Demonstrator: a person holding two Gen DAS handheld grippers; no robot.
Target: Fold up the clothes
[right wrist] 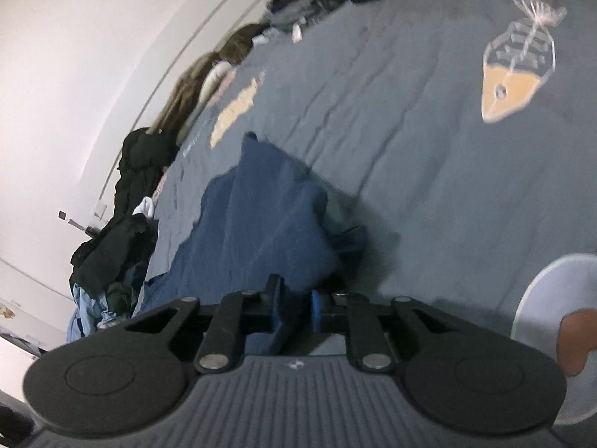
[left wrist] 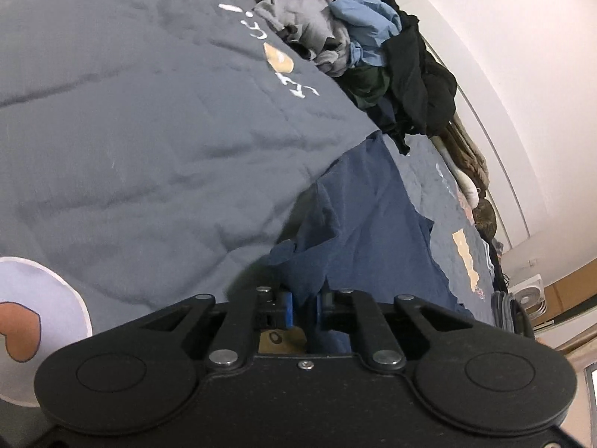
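The dark blue cotton garment is gripped by both the left tongs and right tongs, so a fold seems in hand; next, its held edge should probably be carried forward over the cloth ahead.

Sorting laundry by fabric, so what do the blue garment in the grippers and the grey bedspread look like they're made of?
Blue garment: thin matte woven cloth, maybe cotton; it drapes in soft creases. Grey bedspread: thicker, probably padded cotton, matte, with puffy wrinkles and printed motifs.
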